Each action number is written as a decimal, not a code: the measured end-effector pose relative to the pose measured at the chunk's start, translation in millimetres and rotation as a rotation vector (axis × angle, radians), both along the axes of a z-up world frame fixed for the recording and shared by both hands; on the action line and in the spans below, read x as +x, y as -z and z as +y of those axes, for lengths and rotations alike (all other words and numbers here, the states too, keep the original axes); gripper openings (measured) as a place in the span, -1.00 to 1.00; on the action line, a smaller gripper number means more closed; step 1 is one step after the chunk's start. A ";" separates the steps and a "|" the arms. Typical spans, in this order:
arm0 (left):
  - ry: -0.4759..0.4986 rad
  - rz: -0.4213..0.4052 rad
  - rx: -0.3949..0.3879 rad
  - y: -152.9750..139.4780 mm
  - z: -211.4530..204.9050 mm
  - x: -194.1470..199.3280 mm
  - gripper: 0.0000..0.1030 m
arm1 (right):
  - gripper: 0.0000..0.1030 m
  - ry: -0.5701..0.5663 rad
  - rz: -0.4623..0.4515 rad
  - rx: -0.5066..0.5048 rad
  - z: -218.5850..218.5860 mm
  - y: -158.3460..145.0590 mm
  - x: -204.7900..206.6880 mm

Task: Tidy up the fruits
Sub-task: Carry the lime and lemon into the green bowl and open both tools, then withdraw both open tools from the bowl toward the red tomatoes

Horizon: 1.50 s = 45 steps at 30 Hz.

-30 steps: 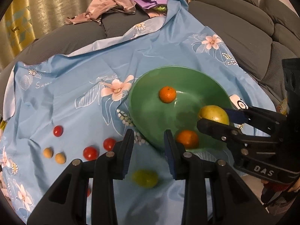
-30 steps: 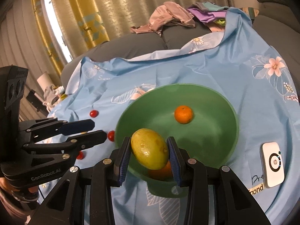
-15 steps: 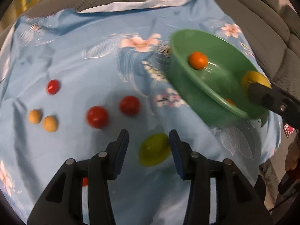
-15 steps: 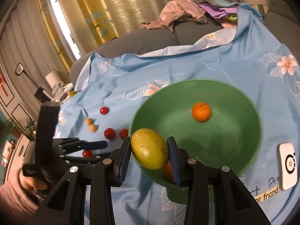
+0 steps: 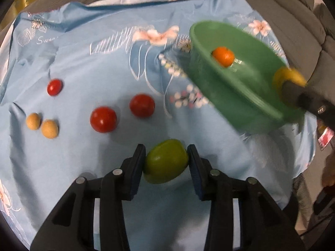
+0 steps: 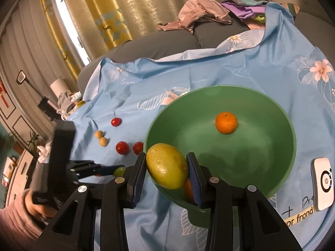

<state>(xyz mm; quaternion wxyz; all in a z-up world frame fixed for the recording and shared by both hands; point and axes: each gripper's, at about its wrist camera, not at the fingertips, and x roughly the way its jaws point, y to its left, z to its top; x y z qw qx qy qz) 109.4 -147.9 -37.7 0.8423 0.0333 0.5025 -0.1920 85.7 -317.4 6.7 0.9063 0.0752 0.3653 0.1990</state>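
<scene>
Green fruit [image 5: 165, 161] now sits between the closing left gripper [image 5: 166, 163] jaws.
Right gripper [image 6: 166, 172] jaws keep gripping the yellow fruit [image 6: 166, 168] over the bowl [image 6: 272, 179].

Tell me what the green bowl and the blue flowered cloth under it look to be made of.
The round green bowl looks like smooth plastic, perhaps melamine: one even colour, soft dull sheen, thin rim; glazed ceramic cannot be ruled out. The light blue flowered cloth looks like thin woven fabric with a printed pattern: it creases, drapes over the cushions and shows a paler underside at its folded edge.
</scene>
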 end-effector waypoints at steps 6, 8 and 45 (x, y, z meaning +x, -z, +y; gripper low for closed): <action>0.049 -0.129 -0.076 -55.6 -14.8 -3.8 -0.21 | -0.21 0.034 -0.008 0.006 -11.0 -0.4 -1.5; 0.079 -0.150 -0.101 -68.9 -25.9 -0.8 -0.21 | -0.21 0.049 -0.011 0.004 -15.3 0.5 -3.0; -0.059 -0.100 -0.070 -53.3 13.4 -52.3 0.80 | -0.20 0.097 -0.025 -0.089 -7.9 -23.7 -40.8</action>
